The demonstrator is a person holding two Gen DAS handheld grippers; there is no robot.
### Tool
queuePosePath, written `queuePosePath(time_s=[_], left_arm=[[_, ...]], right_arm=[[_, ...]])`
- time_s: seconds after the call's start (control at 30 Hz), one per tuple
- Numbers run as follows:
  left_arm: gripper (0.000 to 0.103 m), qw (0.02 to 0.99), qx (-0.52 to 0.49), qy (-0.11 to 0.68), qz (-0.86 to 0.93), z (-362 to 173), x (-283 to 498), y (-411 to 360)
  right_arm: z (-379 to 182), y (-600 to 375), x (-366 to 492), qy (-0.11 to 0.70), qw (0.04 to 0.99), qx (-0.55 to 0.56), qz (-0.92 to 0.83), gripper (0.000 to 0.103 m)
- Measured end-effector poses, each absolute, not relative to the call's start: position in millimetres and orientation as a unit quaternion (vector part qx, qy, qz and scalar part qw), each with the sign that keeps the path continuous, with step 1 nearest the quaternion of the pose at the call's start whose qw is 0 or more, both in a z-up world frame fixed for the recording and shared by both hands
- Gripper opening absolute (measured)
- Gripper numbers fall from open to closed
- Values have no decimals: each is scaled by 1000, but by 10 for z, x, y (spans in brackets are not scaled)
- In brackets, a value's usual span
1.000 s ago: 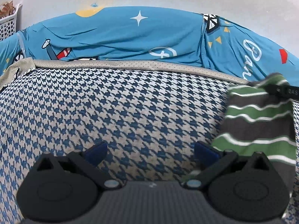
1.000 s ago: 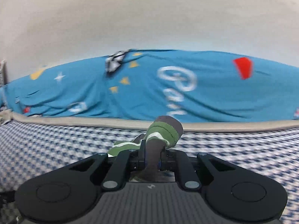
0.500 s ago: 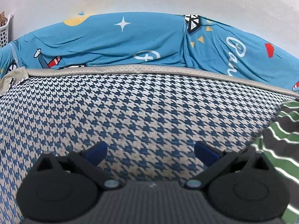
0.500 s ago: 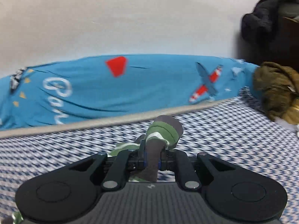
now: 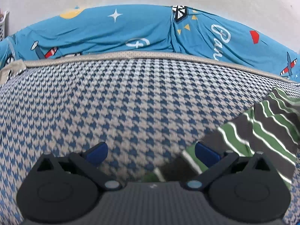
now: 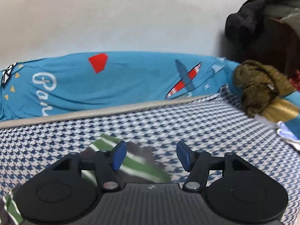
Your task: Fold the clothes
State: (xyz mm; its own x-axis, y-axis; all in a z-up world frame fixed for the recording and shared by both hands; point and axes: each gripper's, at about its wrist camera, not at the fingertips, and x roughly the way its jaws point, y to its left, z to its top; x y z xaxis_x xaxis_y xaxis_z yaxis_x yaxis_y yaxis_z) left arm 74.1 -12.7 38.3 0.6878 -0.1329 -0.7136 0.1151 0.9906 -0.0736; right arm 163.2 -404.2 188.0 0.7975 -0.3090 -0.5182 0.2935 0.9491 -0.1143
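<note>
One striped garment dropped flat, your right gripper opening empty, left gripper spread; folds remain.

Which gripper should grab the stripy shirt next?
Probably the left gripper: its jaws are wide open with the striped shirt beside them. The right gripper is opening, just letting go.

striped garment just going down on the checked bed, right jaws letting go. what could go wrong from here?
1. The right gripper jaws are opening with the striped garment still against its left pad; pulling away may drag it.
2. The garment lies rumpled in the left wrist view, so the next fold may come out crooked.
3. The open left gripper overlaps the cloth's edge and could snag it.
</note>
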Motion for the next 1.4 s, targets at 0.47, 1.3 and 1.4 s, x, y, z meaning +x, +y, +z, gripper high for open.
queuePosePath(time_s=[0.47, 1.3, 1.4], left_arm=[[103, 907, -46, 416, -50, 181, 463, -6], [103, 904, -85, 417, -32, 171, 388, 235], [103, 904, -90, 418, -29, 179, 379, 286]], right_arm=[[2063, -3650, 1029, 318, 948, 26, -16, 57], [1552, -2051, -332, 352, 888, -57, 291, 54], [1511, -1916, -434, 347, 882, -83, 307, 54]])
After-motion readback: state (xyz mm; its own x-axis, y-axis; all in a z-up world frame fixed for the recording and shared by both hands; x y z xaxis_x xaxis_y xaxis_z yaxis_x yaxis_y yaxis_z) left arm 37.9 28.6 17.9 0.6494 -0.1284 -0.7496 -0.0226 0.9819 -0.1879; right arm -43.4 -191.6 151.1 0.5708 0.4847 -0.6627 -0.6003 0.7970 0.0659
